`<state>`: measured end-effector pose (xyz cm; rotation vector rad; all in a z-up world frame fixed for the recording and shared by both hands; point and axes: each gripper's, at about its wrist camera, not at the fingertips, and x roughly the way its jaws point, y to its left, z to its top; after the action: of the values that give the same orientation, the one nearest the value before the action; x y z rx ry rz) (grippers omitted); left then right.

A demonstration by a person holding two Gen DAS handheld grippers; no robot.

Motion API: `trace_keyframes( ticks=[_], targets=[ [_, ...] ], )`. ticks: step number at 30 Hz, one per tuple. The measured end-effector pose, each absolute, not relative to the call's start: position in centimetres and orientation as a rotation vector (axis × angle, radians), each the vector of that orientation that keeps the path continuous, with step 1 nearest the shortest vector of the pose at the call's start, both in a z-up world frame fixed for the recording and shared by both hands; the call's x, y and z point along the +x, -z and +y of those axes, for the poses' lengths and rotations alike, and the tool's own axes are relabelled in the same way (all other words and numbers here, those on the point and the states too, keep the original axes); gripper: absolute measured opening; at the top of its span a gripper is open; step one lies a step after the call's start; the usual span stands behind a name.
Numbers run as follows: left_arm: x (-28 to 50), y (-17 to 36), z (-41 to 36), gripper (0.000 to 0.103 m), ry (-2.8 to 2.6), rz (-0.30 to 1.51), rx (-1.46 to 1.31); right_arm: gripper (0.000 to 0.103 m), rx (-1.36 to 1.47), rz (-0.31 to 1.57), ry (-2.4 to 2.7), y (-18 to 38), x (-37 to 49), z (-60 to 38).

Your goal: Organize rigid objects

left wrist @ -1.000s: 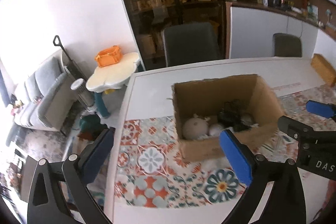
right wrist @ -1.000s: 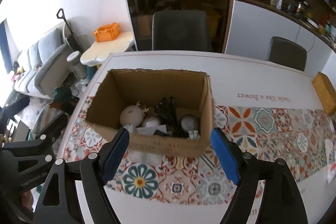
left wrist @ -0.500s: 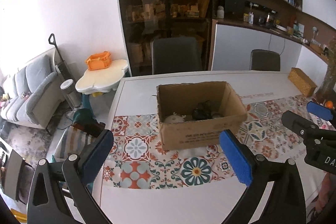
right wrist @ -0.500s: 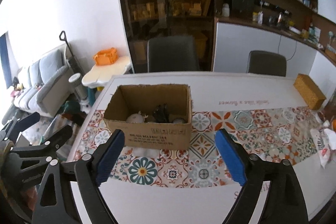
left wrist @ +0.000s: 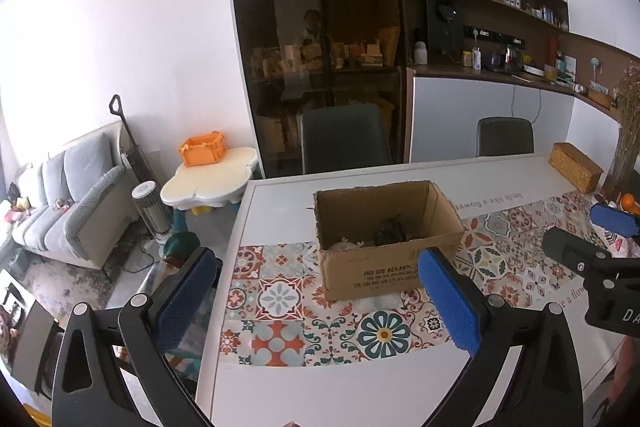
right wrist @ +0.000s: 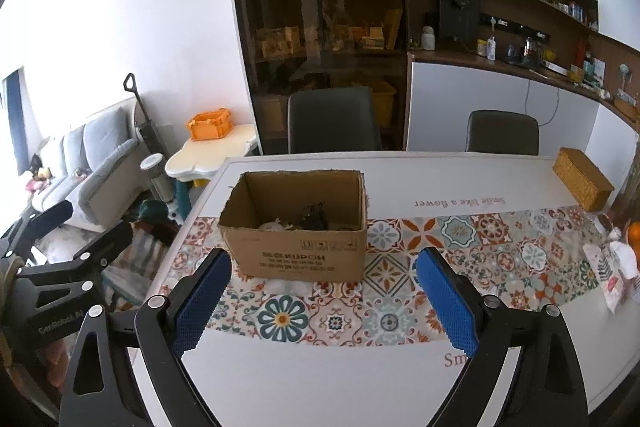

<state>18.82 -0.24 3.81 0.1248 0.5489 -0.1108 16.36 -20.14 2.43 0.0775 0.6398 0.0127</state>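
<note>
Reading "KUPOH" on the cardboard box [right wrist: 298, 259].

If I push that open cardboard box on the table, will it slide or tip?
The cardboard box sits low and wide, so it would probably slide on the smooth table runner. Only a few small items show inside, so it is likely light. Its open-topped walls may flex.

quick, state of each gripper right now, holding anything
left gripper: open, nothing between its pads.
right gripper: open, jaws have just been opening, nothing between them.
</note>
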Motion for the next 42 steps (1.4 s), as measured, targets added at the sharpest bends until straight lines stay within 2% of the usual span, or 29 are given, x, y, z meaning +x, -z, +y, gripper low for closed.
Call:
trace_keyframes(
  ticks=[42],
  targets=[
    [17.7, -4.9, 1.1, 0.103, 0.095, 0.532, 0.091, 0.094, 0.056, 0.612, -0.011, -3.3, 14.9, -18.9]
  ],
)
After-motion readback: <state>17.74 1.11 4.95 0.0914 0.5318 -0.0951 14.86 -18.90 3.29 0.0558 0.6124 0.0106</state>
